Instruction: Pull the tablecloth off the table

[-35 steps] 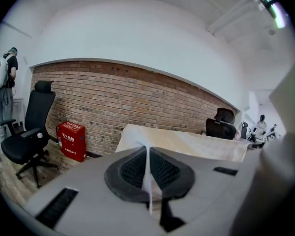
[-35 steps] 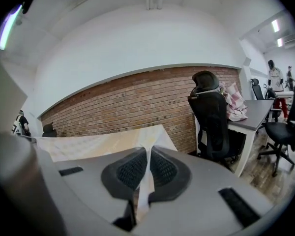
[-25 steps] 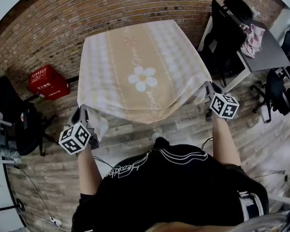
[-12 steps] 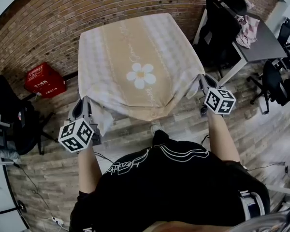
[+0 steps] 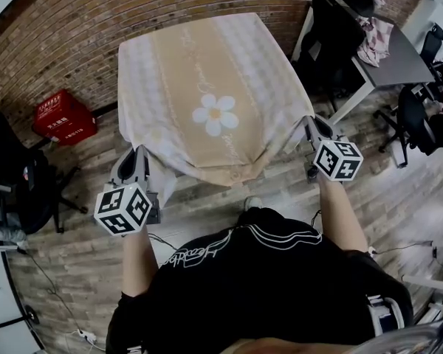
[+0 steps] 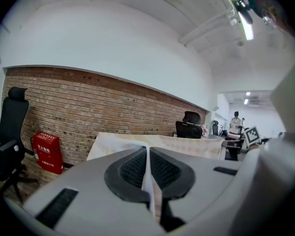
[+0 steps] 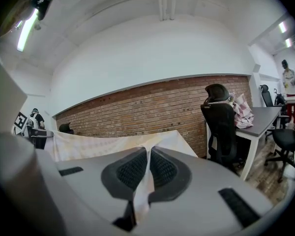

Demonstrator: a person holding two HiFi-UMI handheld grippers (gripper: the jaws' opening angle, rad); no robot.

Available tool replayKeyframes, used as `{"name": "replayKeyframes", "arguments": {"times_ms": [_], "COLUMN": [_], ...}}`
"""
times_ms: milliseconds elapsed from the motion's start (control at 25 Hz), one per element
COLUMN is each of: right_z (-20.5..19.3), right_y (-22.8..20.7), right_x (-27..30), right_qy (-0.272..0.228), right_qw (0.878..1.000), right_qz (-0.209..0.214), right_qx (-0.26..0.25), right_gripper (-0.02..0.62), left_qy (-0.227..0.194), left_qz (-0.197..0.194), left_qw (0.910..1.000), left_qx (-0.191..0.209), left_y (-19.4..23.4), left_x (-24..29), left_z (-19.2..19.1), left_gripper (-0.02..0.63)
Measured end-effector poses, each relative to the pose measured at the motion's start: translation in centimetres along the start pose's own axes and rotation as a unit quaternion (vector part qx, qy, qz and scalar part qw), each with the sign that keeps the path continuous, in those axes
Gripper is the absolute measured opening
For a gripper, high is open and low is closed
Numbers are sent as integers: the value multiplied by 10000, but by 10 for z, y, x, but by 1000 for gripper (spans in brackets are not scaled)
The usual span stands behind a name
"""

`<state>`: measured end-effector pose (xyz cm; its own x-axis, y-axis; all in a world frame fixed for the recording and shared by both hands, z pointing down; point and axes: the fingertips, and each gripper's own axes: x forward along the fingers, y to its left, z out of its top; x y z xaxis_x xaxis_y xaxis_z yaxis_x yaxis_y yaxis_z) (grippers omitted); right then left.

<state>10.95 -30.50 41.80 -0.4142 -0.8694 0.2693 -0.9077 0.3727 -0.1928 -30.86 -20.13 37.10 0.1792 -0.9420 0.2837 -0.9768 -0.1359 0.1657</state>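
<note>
A beige and white tablecloth (image 5: 207, 87) with a daisy print covers the square table by the brick wall. Its near edge hangs toward me. My left gripper (image 5: 139, 159) is shut on the cloth's near-left corner (image 6: 148, 181), which shows pinched between the dark ribbed pads (image 6: 132, 168). My right gripper (image 5: 312, 126) is shut on the near-right corner (image 7: 144, 181), a thin fold of fabric caught between its pads (image 7: 162, 168). Both corners are lifted off the table and the cloth (image 7: 113, 144) stretches away from the jaws toward the wall.
A red box (image 5: 63, 116) stands on the wooden floor left of the table. A black office chair (image 5: 15, 183) is at far left. At right are black chairs (image 5: 332, 35) and a grey desk (image 5: 399, 61) with clothing on it. Cables lie on the floor near my feet.
Both grippers have drawn slightly back toward me with the cloth's corners. The near edge of the cloth has slid a little further off the table.
</note>
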Motion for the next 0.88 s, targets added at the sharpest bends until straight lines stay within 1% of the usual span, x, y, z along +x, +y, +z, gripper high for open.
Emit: {"name": "replayKeyframes", "arguments": {"times_ms": [400,640,880], "right_z": [-20,-26,-26], "right_y": [5,-1,-2], "right_x": [-20,-37,-55], "right_qy": [142,158,161], "right_qw": [9998,9997,9996], "right_qz": [35,85,226], "right_qx": [125,178,-47], "right_gripper": [-3,-3,-2], "left_qy": [259,276,300], "left_qz": [78,178,274], "left_qw": [9996,9994,9992], "left_qx": [-82,-139,-61], "left_y": [-3,-14,-33], "left_x": [-16,-31,-47], "left_z": [-22,-29,-33], "left_gripper": [6,6,6]}}
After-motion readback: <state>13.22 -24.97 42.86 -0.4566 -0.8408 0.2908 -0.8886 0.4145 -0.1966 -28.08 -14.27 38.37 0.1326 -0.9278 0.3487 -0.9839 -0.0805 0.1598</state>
